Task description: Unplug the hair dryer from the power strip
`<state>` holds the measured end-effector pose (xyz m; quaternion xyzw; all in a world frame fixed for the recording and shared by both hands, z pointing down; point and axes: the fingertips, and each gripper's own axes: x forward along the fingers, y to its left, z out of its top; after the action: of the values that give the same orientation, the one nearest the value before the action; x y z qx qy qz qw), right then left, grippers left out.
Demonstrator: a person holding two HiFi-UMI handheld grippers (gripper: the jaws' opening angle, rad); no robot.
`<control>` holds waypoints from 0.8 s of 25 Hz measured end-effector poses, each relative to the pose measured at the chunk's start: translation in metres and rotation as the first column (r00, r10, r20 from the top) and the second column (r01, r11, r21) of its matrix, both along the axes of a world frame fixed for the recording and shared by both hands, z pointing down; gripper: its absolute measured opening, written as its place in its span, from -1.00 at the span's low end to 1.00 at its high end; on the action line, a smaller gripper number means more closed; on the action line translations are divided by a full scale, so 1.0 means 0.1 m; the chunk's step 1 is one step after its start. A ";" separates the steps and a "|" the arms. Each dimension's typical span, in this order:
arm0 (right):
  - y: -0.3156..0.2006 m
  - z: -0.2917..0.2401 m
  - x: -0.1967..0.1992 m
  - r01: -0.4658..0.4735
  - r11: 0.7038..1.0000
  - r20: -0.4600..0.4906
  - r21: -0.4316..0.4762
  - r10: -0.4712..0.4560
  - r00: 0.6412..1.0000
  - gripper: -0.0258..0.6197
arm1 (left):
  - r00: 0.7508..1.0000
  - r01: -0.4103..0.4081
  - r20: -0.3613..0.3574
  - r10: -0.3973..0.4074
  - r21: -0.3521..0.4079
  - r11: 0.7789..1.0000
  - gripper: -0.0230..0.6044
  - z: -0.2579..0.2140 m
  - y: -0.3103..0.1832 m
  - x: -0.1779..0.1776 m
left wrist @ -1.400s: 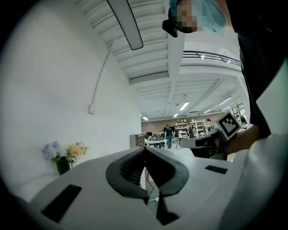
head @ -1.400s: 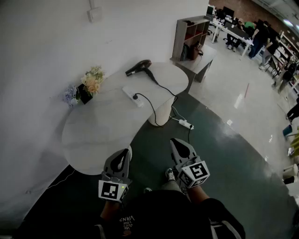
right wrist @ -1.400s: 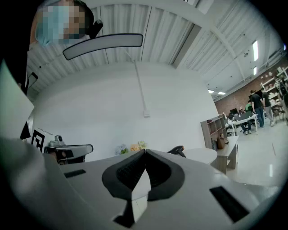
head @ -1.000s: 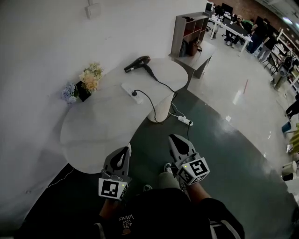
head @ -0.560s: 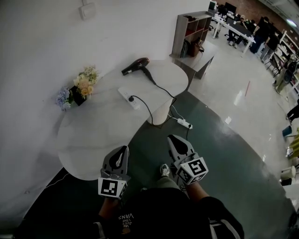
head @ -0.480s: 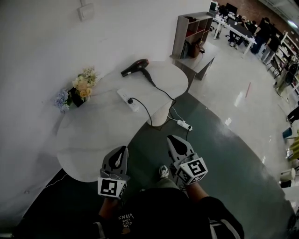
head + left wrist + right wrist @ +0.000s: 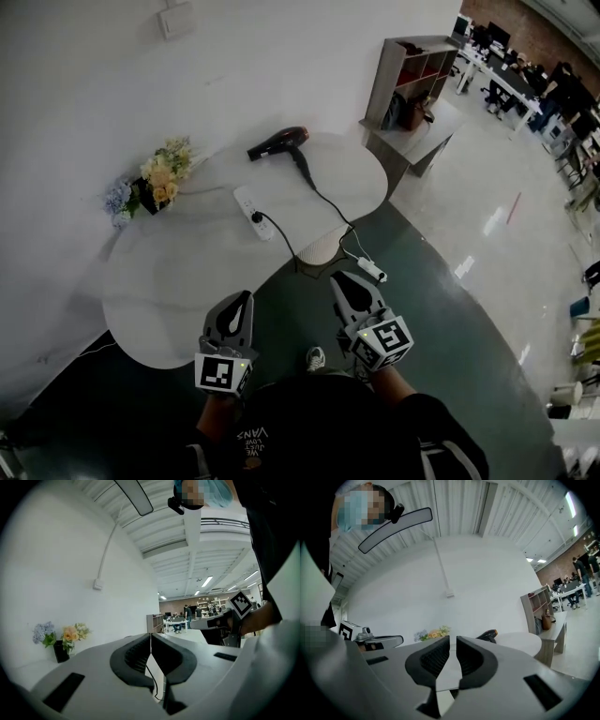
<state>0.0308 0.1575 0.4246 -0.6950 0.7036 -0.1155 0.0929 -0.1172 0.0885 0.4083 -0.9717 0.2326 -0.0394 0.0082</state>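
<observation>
A dark hair dryer (image 7: 278, 141) lies at the far end of the white table (image 7: 159, 286); its black cord (image 7: 323, 195) trails over the table's edge. A white power strip (image 7: 249, 208) lies mid-table with a black plug (image 7: 261, 219) in it. My left gripper (image 7: 244, 300) and right gripper (image 7: 341, 281) hang side by side off the table's near edge, both shut and empty, far from the strip. In the right gripper view the dryer (image 7: 489, 634) peeks over the shut right gripper (image 7: 453, 639). The left gripper (image 7: 150, 635) shows its jaws pressed together.
A flower pot (image 7: 152, 180) stands by the wall at the table's left. A second white strip (image 7: 372, 271) lies on the dark floor near the table's pedestal. A grey shelf unit (image 7: 410, 77) stands beyond. People sit at desks far right.
The table, dryer and strip have slid right and nearer in the head view as I moved along. Both grippers stay shut and side by side.
</observation>
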 end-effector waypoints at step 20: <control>-0.72 0.39 0.59 0.163 0.982 0.014 -0.099 -0.163 0.987 -0.33 | 0.984 0.161 0.096 -0.152 -0.095 0.982 -0.25 0.49 -0.57 0.59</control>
<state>0.0897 0.0854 0.4631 -0.6385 0.7511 -0.1599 0.0502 -0.0587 0.0318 0.4576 -0.9468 0.3055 -0.0949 -0.0345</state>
